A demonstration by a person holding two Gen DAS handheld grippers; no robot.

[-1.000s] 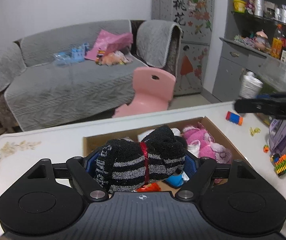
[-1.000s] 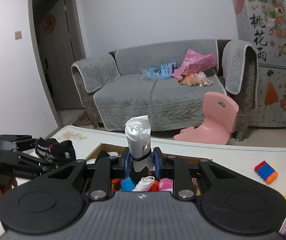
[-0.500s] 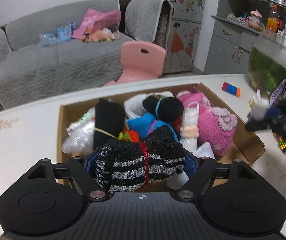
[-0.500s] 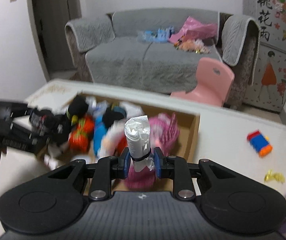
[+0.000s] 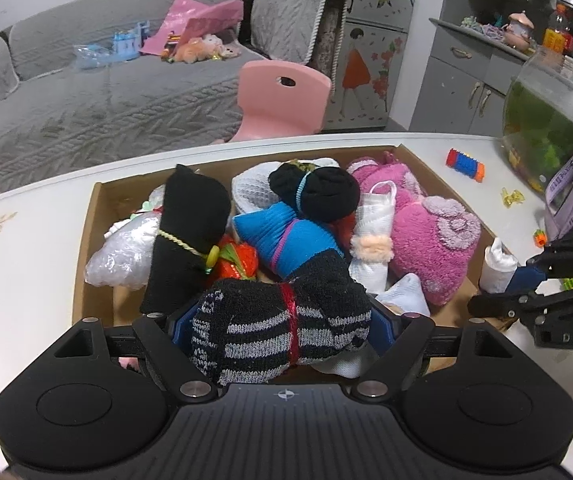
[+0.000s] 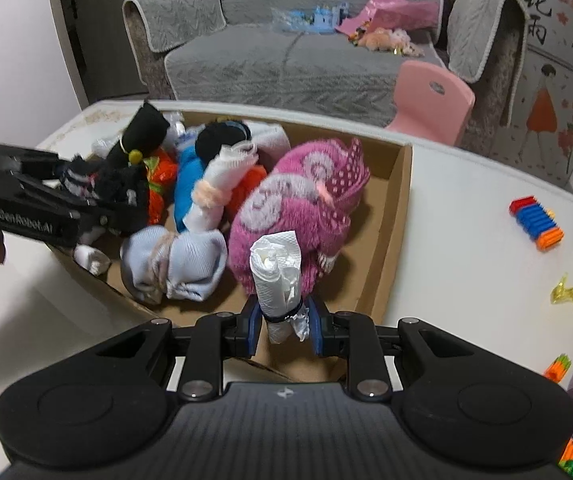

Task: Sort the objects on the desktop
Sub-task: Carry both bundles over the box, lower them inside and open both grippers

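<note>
White table (image 5: 26,280) before a grey sofa (image 5: 106,96), cardboard box (image 5: 86,248) of bundled socks on it, left gripper (image 5: 282,320) clamping a striped black sock roll (image 5: 270,332) above the box's near edge, right gripper (image 6: 282,322) pinching a white tissue roll (image 6: 276,272) upright over its near right corner

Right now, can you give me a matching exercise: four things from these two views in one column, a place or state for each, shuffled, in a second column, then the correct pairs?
Things:
1. striped black sock bundle
2. white tissue roll
3. pink fluffy bundle
4. blue and orange block toy

Places or states:
A. lying inside the cardboard box
B. clamped in the right gripper
C. on the white table, outside the box
D. clamped in the left gripper

Pairs: 1-D, 2-B, 3-A, 4-C
</note>
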